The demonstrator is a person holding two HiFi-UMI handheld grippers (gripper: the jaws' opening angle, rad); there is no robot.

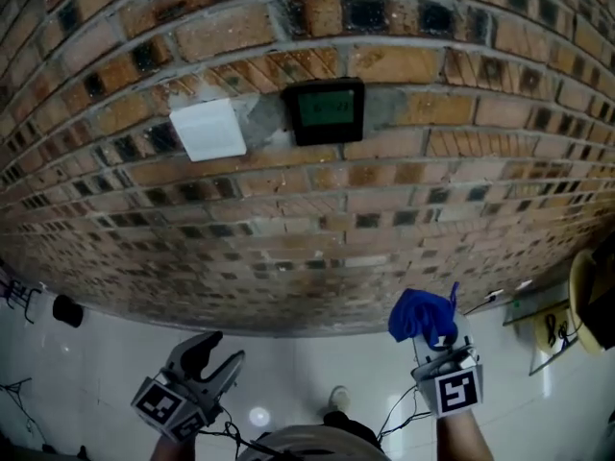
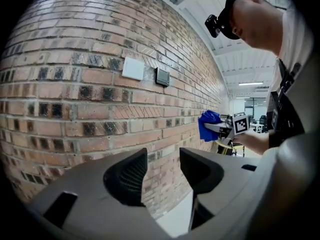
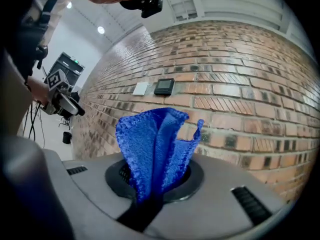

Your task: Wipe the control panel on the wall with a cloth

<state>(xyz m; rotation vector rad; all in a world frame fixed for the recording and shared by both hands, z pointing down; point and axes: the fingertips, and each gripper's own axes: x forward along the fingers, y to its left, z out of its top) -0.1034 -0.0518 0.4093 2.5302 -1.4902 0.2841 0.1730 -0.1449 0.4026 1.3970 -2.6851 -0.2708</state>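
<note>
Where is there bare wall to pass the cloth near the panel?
Bare brick below and right of the control panel, above the blue cloth in the right claw. Crowded only at its left, beside the white plate.

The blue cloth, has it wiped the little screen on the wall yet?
Not yet. Done: the blue cloth is pinched in the right gripper. In hand: it is held up near the brick wall, well below the control panel. Left: reaching the panel and wiping it. The left gripper is open and empty.
</note>
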